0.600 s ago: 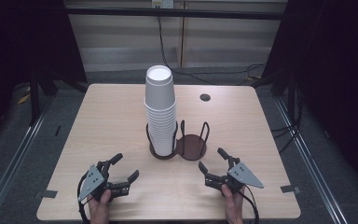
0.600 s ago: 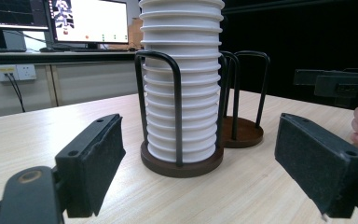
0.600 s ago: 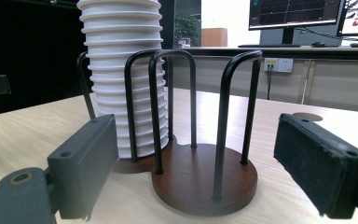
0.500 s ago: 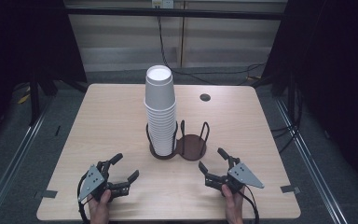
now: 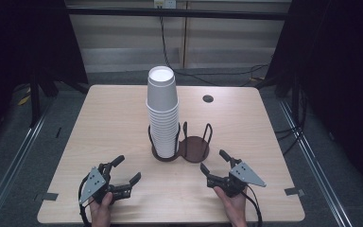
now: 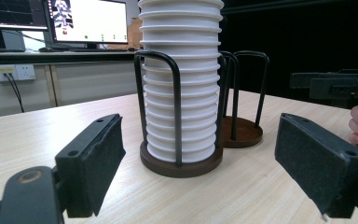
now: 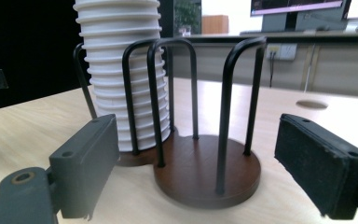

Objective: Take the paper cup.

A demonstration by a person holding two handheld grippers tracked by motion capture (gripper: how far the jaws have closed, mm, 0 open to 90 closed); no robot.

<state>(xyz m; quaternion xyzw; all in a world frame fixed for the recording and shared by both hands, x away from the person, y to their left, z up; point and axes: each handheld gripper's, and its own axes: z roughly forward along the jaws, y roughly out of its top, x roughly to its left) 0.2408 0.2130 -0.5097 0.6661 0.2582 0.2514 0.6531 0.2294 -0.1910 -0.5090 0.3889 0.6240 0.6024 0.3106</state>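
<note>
A tall stack of white paper cups [image 5: 163,113] stands in the left ring of a dark brown two-ring wire holder [image 5: 194,147] at the table's middle; the right ring is empty. My left gripper [image 5: 128,168] rests near the front left of the table, open, its jaws pointing toward the stack [image 6: 182,84] with nothing between them. At the front right, my right gripper [image 5: 213,161] is open too and faces the empty ring [image 7: 209,168], apart from it. The left gripper view also catches the right gripper [image 6: 340,86] and its hand at the right edge.
The wooden table [image 5: 113,123] has a small round cable hole [image 5: 208,98] at the back right. Dark curtains flank both sides. Monitors [image 6: 88,21] stand on a desk behind the table. Bare tabletop lies to the left and right of the holder.
</note>
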